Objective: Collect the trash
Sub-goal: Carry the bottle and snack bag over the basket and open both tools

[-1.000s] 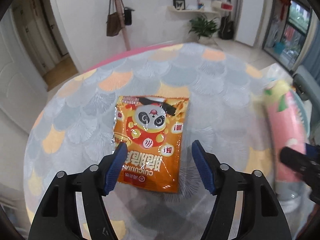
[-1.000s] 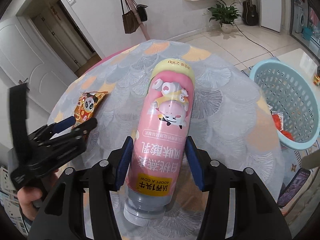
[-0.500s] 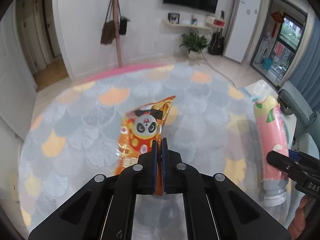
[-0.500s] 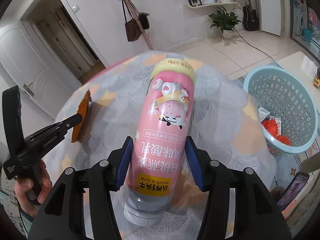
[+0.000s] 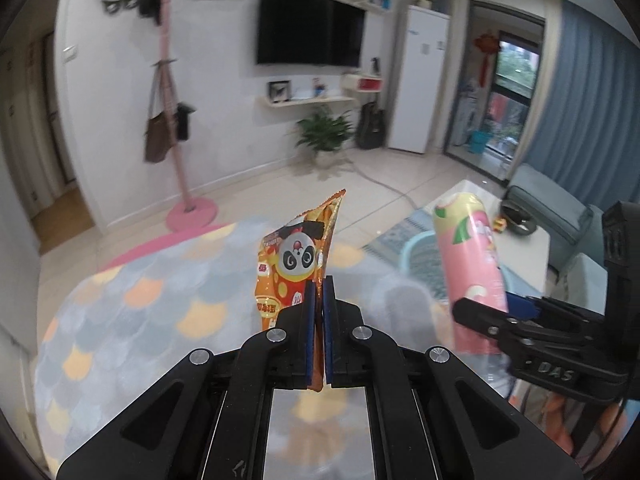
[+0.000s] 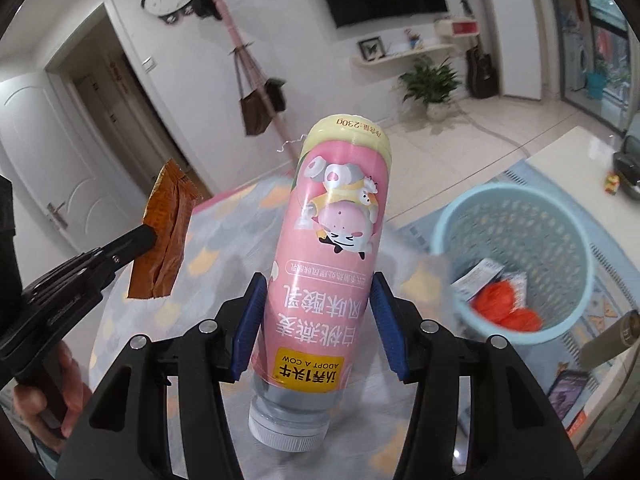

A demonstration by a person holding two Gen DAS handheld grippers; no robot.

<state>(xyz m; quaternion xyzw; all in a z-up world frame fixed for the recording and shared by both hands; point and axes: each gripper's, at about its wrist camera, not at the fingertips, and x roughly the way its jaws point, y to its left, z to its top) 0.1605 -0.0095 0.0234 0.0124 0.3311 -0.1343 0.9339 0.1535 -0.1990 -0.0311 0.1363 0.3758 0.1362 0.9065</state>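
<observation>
Left wrist view: left gripper [image 5: 318, 300], jaws clenched on the orange snack packet [image 5: 294, 264], which is pinched by its lower portion and stands up above the round table [image 5: 132, 300], clear of the scale-patterned cloth. The film is thin and glossy and only a narrow strip lies between the blue pads [image 5: 309, 320]; judged risk: the packet slides out or swings loose if the hand jerks. At the right edge of this view the right gripper [image 5: 516, 310] carries the pink yoghurt bottle [image 5: 468, 256], near the packet but apart from it; judged risk: the two loads knock together if both hands head for one spot at once. Right wrist view: the right gripper [image 6: 316, 320] grasps the pink yoghurt bottle [image 6: 336, 240] low on its body, cap [image 6: 286, 428] towards the camera, base pointing away, held off the table [image 6: 224, 240]. Most of the bottle lies beyond the pads; judged risk: it pivots or slips on its smooth sleeve label. The light blue basket [image 6: 512, 220] stands on the floor beyond the table's right edge, already holding wrappers and orange scraps; judged risk: a release made short of its rim drops the bottle on the floor or the table edge, and the light packet [image 6: 164, 236], seen at the left in the left gripper [image 6: 144, 238], may flutter wide of the opening.
</observation>
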